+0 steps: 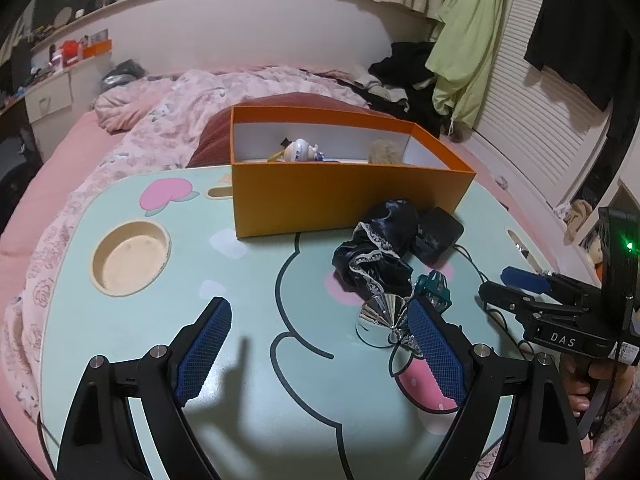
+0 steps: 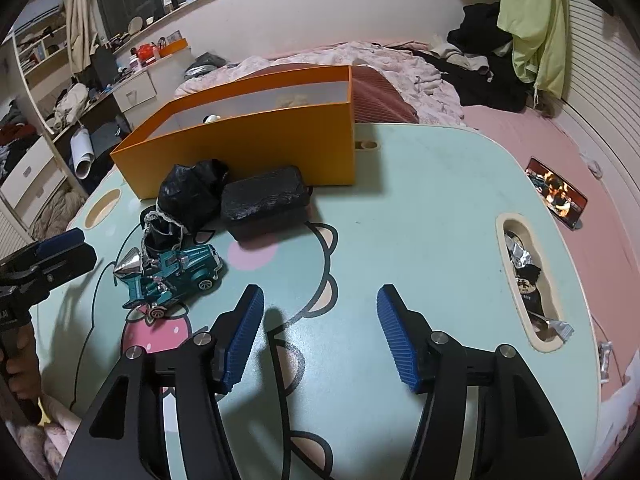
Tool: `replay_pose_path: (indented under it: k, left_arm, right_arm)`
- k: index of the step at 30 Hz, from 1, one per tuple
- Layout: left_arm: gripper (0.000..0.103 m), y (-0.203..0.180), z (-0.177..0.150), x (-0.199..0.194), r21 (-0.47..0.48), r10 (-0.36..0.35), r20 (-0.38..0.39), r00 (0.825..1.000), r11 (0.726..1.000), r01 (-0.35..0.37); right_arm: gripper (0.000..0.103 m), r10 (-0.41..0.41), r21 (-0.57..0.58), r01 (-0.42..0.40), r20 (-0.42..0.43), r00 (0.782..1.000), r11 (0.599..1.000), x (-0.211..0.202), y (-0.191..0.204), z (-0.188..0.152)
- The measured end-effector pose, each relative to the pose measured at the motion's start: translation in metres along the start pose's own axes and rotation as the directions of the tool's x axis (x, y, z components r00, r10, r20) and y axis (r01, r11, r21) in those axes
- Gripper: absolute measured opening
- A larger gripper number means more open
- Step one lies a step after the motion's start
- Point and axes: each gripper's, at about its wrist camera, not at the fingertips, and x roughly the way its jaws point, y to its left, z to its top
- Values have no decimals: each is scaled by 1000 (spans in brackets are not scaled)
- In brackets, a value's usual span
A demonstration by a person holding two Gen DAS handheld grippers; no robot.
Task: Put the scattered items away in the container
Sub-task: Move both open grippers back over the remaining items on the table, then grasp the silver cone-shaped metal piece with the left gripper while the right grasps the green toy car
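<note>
Right wrist view gives the clearest look at what remains to be tidied: a teal die-cast toy car (image 2: 180, 276) with a shiny silver cone at its nose lies at about ten o'clock from the right gripper (image 2: 320, 336), and just beyond it, toward eleven o'clock, a crumpled black satin cloth with white lace trim (image 2: 188, 196) sits against a flat black rectangular case (image 2: 266, 196). All three lie close together on the pale mint cartoon-printed lap table (image 2: 420, 200), right beside the near wall of the open orange cardboard box (image 2: 256, 148), so each probably needs only a short lift over the rim.

The right gripper's blue-padded jaws stand wide apart over bare tabletop, holding nothing. In the left wrist view the left gripper (image 1: 320, 352) is likewise spread wide and empty; its right finger overlaps the car's silver cone at about one o'clock, though whether it touches cannot be told. The spread looks like readiness for a grasp on the car.

Inside the box a small white figurine (image 1: 300, 150) and a tan fluffy object (image 1: 383, 151) show above the near wall, which hides their lower parts and the box floor. The car's wheels and rear are masked in the left view. A thin black cord (image 1: 476, 268) runs off behind the grippers, ends unseen. Contents of the table's oval slot (image 2: 524, 276) are too jumbled to identify.
</note>
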Motion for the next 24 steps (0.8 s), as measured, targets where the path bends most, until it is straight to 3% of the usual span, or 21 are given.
replay_pose_path:
  k: [15, 17, 19, 23, 24]
  left_arm:
    - [86, -15, 8, 13, 34, -76, -12, 997, 996, 77]
    - [78, -18, 11, 22, 39, -69, -27, 997, 997, 70]
    - [56, -21, 12, 37, 40, -66, -77, 995, 997, 69]
    - [44, -24, 10, 49, 39, -62, -117, 991, 997, 67]
    - [29, -24, 9, 49, 41, -60, -119, 991, 997, 65]
  right_arm:
    - [60, 4, 10, -4, 3, 1000, 1000, -2, -1, 1]
    - [60, 4, 11, -5, 3, 1000, 1000, -2, -1, 1]
    - [60, 4, 11, -4, 3, 1000, 1000, -2, -1, 1]
    - [60, 5, 12, -5, 3, 1000, 1000, -2, -1, 1]
    - [60, 5, 12, -5, 5, 1000, 1000, -2, 0, 1]
